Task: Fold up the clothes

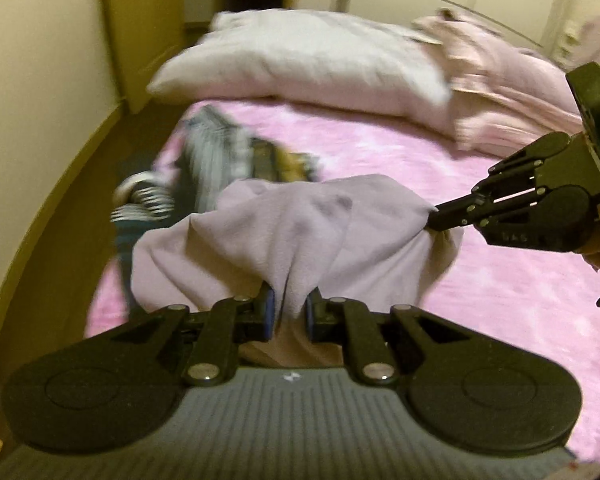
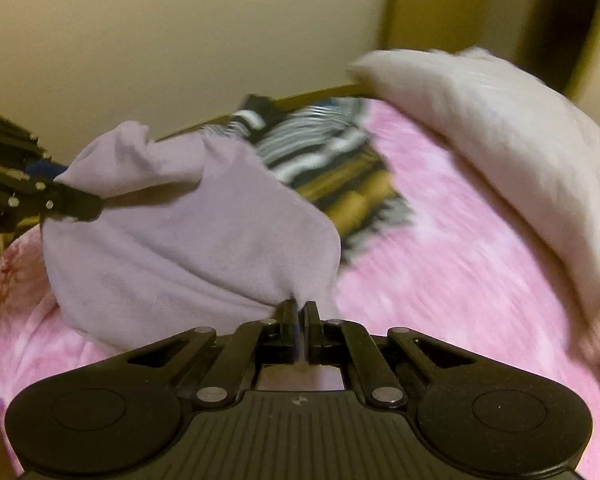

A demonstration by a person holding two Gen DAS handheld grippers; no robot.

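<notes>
A lilac garment (image 1: pixel 284 236) hangs bunched between both grippers above the pink bed cover (image 1: pixel 500 304). My left gripper (image 1: pixel 290 304) is shut on one edge of it, cloth pinched between the blue pads. Over on the right of the left wrist view, my right gripper (image 1: pixel 434 216) is shut on another edge. In the right wrist view the same lilac garment (image 2: pixel 188 240) sags from my right gripper (image 2: pixel 299 308) toward the left gripper (image 2: pixel 96 204) at the left. A striped dark garment (image 1: pixel 220 160) lies crumpled behind it on the bed.
A large pale pillow (image 1: pixel 300 60) and a folded pink blanket (image 1: pixel 508 92) lie at the head of the bed. The striped garment (image 2: pixel 320 152) sits by the bed's wooden edge (image 2: pixel 320 94), close to the cream wall (image 2: pixel 160 40). Bare pink cover (image 2: pixel 440 280) lies to the right.
</notes>
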